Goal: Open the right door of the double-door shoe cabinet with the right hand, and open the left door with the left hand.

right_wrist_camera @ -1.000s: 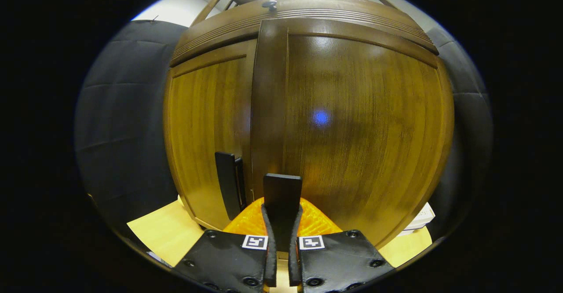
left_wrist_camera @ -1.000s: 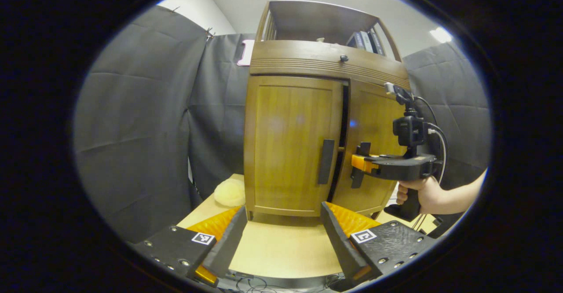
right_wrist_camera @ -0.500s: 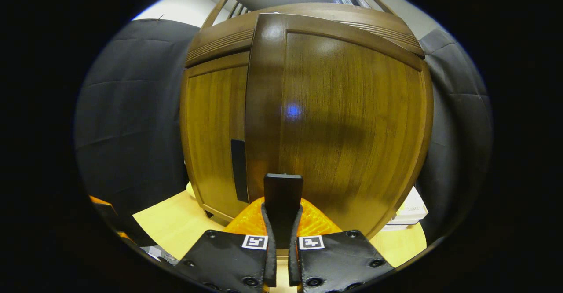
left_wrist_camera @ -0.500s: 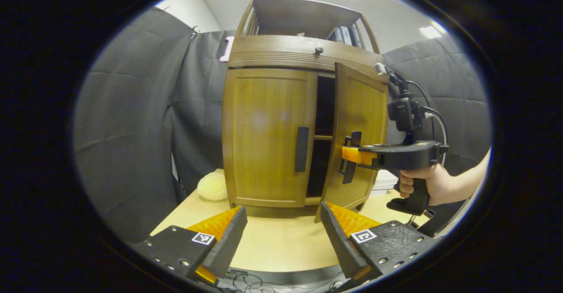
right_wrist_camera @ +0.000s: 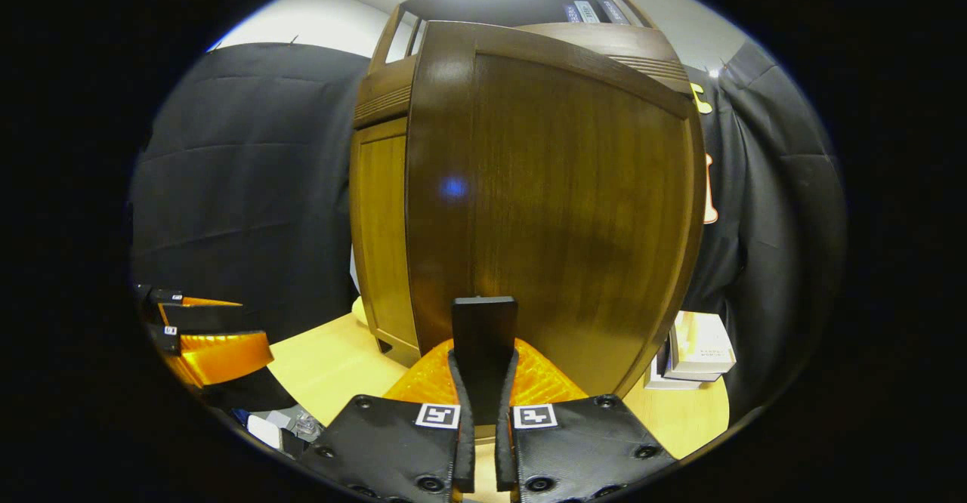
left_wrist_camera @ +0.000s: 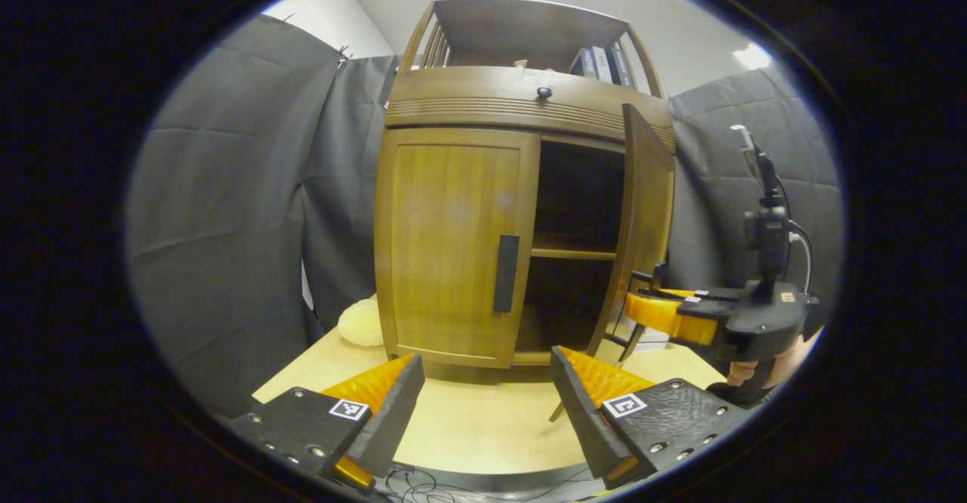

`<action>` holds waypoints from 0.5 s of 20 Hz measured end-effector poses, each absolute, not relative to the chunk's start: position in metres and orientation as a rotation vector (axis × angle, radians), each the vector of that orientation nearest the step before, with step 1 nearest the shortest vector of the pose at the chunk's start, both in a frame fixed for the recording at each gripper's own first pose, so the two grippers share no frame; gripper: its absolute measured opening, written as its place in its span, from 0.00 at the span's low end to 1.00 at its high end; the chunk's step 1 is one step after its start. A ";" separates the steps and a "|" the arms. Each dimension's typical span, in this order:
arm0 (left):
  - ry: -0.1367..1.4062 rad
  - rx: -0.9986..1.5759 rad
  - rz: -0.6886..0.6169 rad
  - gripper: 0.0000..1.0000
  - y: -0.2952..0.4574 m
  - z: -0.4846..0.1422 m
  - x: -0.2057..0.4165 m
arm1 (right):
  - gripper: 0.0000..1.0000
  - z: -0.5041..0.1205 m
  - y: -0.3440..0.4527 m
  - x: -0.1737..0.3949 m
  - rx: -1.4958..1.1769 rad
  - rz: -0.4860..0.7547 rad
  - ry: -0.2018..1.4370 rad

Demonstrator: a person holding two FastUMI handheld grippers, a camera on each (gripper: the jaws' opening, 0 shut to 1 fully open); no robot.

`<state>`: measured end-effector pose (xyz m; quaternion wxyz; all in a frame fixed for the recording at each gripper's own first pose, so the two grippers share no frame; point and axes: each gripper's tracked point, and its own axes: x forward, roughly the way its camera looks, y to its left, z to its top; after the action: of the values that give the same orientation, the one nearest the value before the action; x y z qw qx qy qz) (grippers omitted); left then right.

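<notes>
Your left gripper point(left_wrist_camera: 483, 405) sits nearest, jaws wide apart and holding nothing, hovering over the table point(left_wrist_camera: 483, 427) in front of the shoe cabinet point(left_wrist_camera: 521, 103). Your right gripper point(right_wrist_camera: 483, 371) is clamped on the right door's handle point(right_wrist_camera: 484, 329), both fingers pressing it, with the right door point(left_wrist_camera: 642, 223) swung well out and the shelf inside exposed. The left door point(left_wrist_camera: 453, 246) is shut, its handle point(left_wrist_camera: 506, 273) untouched and well apart from your left fingers. Risks, as I judge them: pull the right door further off its hinge arc and the handle slips from the grip or the cabinet drags on the table; come in off-line with the left and you'll hit the door panel rather than straddle the handle. Count: two doors, two handles, two grippers, one cabinet, one pale soft lump point(left_wrist_camera: 361, 322) beside it.
</notes>
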<state>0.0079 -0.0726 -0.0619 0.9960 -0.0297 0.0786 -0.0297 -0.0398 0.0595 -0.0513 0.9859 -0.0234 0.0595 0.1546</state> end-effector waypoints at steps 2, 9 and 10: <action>0.149 -0.054 -0.031 0.99 -0.082 -0.060 0.001 | 0.10 -0.057 0.044 -0.056 -0.031 0.333 0.118; 0.161 -0.026 -0.013 0.99 -0.136 -0.056 -0.016 | 0.09 -0.070 -0.019 -0.099 0.009 0.337 0.104; 0.151 -0.023 -0.020 0.99 -0.146 -0.052 -0.019 | 0.12 -0.070 -0.027 -0.103 0.009 0.335 0.104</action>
<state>-0.0190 -0.1455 -0.0522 0.9970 -0.0113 0.0753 -0.0098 -0.1035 -0.0273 -0.0701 0.9847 0.0046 0.0516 0.1665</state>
